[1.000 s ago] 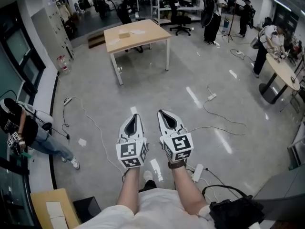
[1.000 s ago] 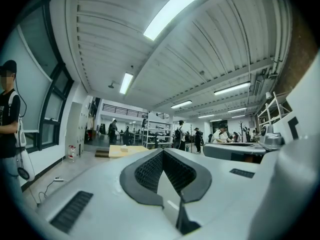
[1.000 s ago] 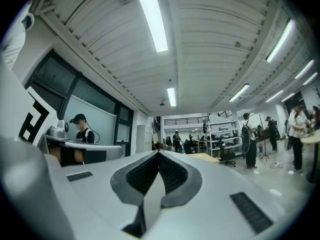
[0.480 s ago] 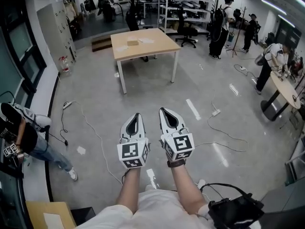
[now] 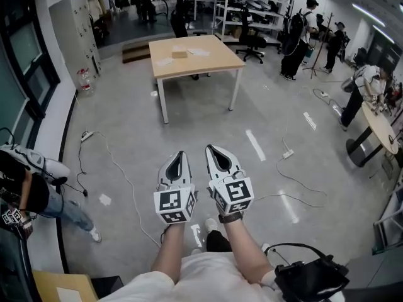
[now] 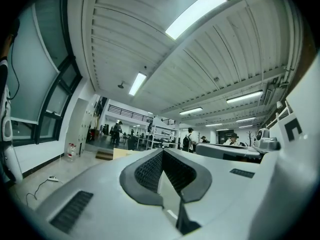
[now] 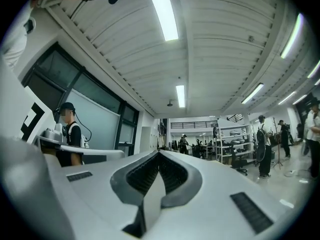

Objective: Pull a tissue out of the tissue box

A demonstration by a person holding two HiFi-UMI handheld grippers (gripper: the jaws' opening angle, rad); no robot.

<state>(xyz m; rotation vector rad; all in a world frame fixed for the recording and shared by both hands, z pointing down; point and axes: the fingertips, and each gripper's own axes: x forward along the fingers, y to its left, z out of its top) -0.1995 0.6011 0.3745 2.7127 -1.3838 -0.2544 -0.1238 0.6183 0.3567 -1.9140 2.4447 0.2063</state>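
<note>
White left gripper (image 5: pixel 179 156) and white right gripper (image 5: pixel 211 150) held side by side above the grey floor (image 5: pixel 126 124). Both jaws are together with nothing between them. Light wooden worktop on white legs (image 5: pixel 217 60) is well ahead. Small tan box (image 5: pixel 179 55) sits near its far edge; too small to tell if it's the tissue box.

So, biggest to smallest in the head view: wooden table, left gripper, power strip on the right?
1. wooden table
2. left gripper
3. power strip
The gripper only looks big because it's close.
</note>
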